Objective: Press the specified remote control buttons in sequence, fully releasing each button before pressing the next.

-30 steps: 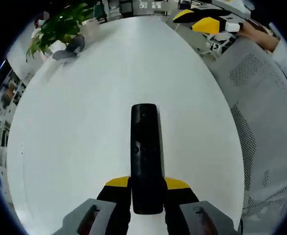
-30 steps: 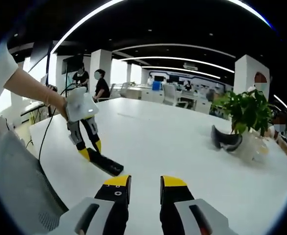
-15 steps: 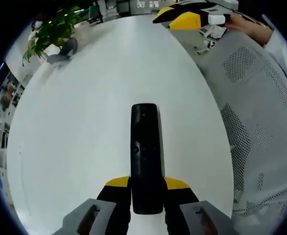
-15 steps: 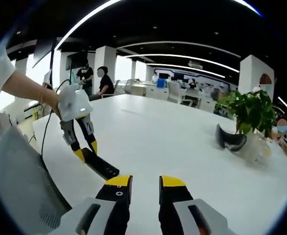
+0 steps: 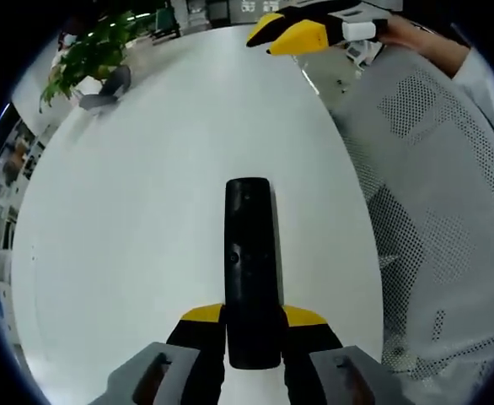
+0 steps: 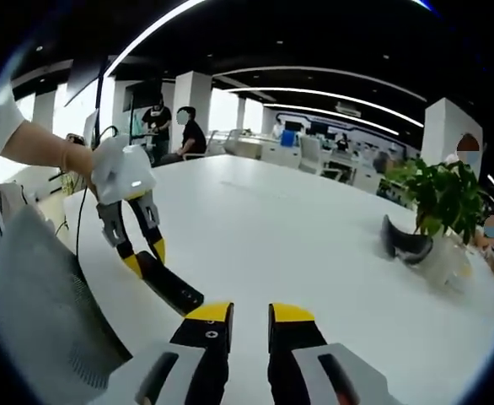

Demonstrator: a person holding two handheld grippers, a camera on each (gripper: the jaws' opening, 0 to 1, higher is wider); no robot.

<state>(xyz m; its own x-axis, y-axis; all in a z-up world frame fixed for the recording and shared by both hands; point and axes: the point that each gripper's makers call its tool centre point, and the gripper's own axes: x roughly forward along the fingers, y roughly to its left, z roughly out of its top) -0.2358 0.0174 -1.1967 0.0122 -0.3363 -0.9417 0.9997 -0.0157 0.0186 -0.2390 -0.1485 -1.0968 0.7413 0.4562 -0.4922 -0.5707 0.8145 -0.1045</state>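
A long black remote control [image 5: 249, 253] lies lengthwise on the white table [image 5: 146, 211]. My left gripper [image 5: 251, 319] is shut on its near end, yellow tips on either side. In the right gripper view the same remote [image 6: 173, 288] sits near the table's left edge. The left gripper [image 6: 144, 257] slants down onto it from a person's hand. My right gripper [image 6: 249, 314] hovers above the table, a short way from the remote's free end. Its jaws are a narrow gap apart with nothing between them. In the left gripper view the right gripper [image 5: 291, 32] hangs at the far top.
A potted plant [image 6: 445, 196] and grey goggles [image 6: 405, 240] stand at the table's far side, also plant [image 5: 87, 52]. A grey mesh chair [image 5: 437, 211] stands beside the table edge near the remote. People sit in the background [image 6: 188, 135].
The gap between my right gripper's jaws has narrowed. The right gripper has drifted closer over the table toward the remote. The left gripper still holds the remote.
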